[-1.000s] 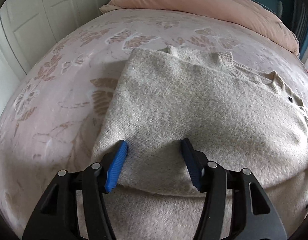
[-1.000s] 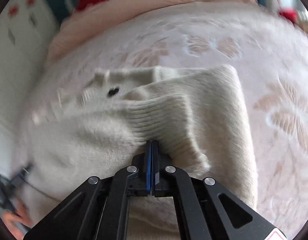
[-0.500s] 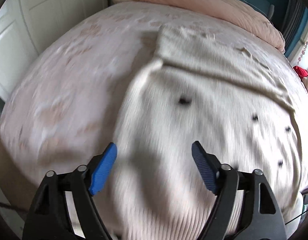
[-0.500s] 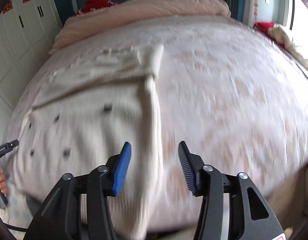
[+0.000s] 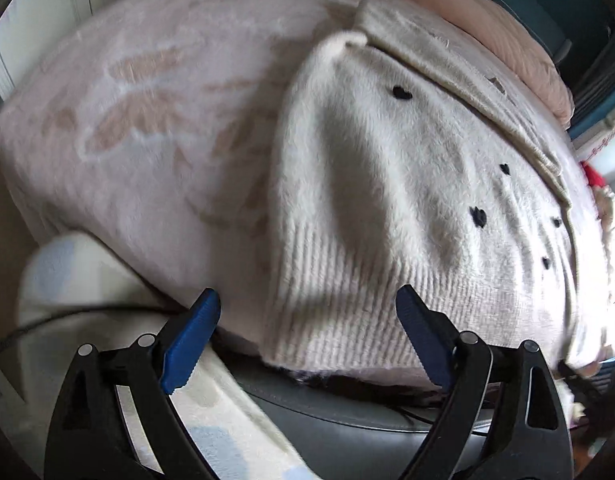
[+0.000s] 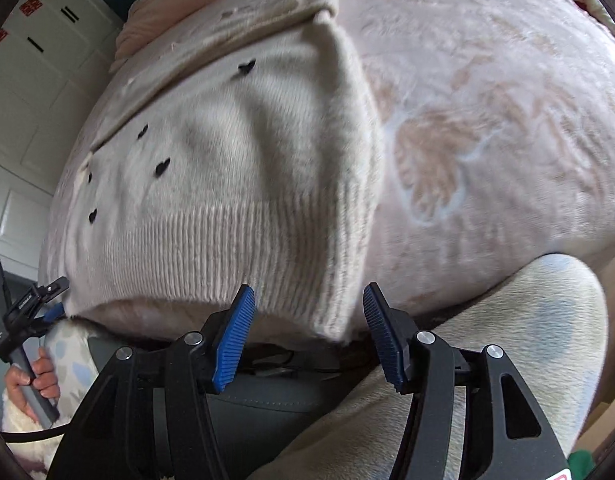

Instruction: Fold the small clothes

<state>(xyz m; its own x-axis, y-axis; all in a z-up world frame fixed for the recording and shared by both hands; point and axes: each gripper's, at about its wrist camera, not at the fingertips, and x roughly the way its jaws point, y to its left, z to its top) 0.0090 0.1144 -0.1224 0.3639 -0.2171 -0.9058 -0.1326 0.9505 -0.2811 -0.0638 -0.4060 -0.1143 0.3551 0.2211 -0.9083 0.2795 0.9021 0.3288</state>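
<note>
A cream fluffy sweater (image 5: 407, 168) with small black hearts lies on the bed, its ribbed hem (image 6: 227, 248) hanging over the near edge. A folded part lies across its far end. My left gripper (image 5: 305, 300) hovers at the hem's left corner with its jaws still opening. The blue pads (image 5: 191, 336) stand well clear of the knit. My right gripper (image 6: 309, 294) is open at the hem's right corner (image 6: 331, 320), which hangs between the jaws without being pressed. The right wrist view also shows the left gripper (image 6: 23, 312) at the far left, held by a hand (image 6: 31, 376).
The sweater rests on a pink bedspread (image 5: 139, 120) with a butterfly pattern. A peach duvet (image 5: 487, 12) lies at the bed's head and white cupboard doors (image 6: 39, 92) stand beside it. Below the bed edge are a grey seat (image 5: 347, 420), a dark cable (image 5: 47, 320) and fleece-clad legs (image 6: 527, 320).
Both grippers have pulled back from the far part of the sweater to the near bed edge. The right gripper opened and let go of the knit. The left opened wider.
</note>
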